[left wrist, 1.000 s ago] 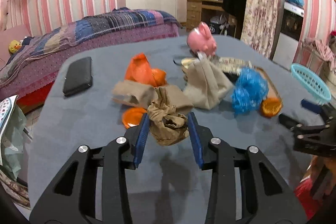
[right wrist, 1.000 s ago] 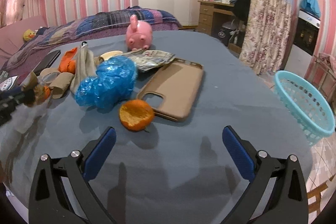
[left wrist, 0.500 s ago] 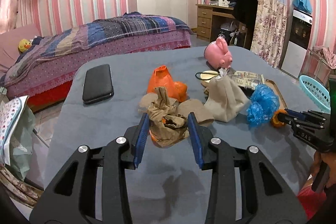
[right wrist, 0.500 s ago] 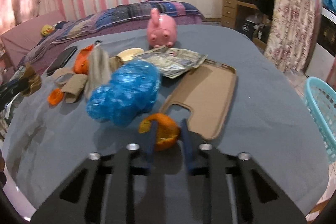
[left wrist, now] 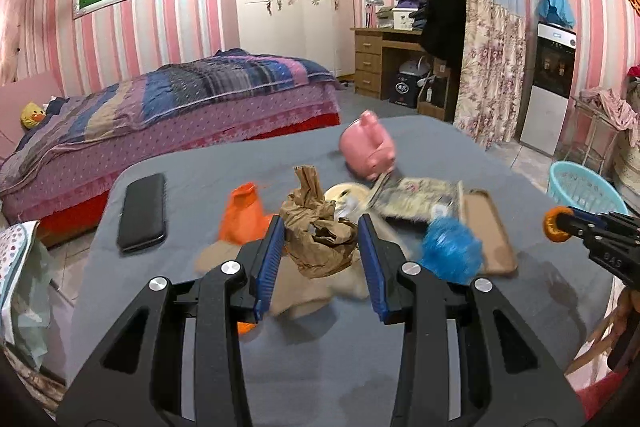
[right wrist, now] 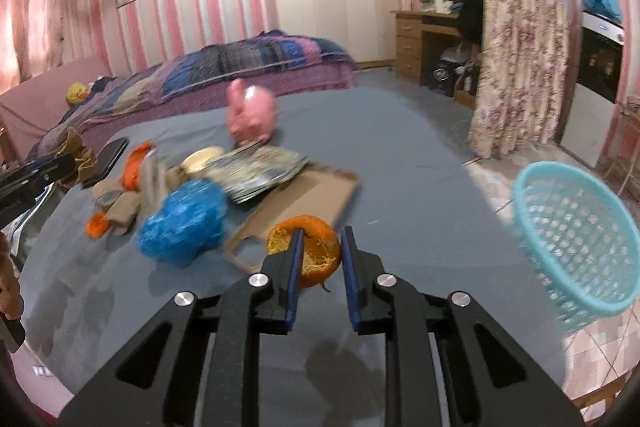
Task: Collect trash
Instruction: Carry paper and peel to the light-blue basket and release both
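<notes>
My left gripper [left wrist: 320, 227] is shut on a crumpled brown paper wad [left wrist: 316, 243], held above the grey table [left wrist: 320, 367]. Between the blue pads of my right gripper [right wrist: 323, 233] sits an orange peel [right wrist: 318, 259], pressed from both sides and lifted off the table. In the left wrist view that peel [left wrist: 554, 225] shows at the right edge. Left on the table are a blue plastic bag [right wrist: 184, 223], an orange bag [left wrist: 244, 215], tan paper scraps [right wrist: 120, 207] and a small orange piece [right wrist: 97, 227].
A turquoise basket [right wrist: 576, 239] stands on the floor past the table's right edge. A pink piggy bank [left wrist: 370, 147], a black phone [left wrist: 142, 211], a tan phone case [left wrist: 492, 235] and a printed packet [left wrist: 416, 195] lie on the table. A bed stands behind.
My right gripper closed on the orange peel and lifted it off the table. My left gripper rose with the brown paper wad, away from the pile.
</notes>
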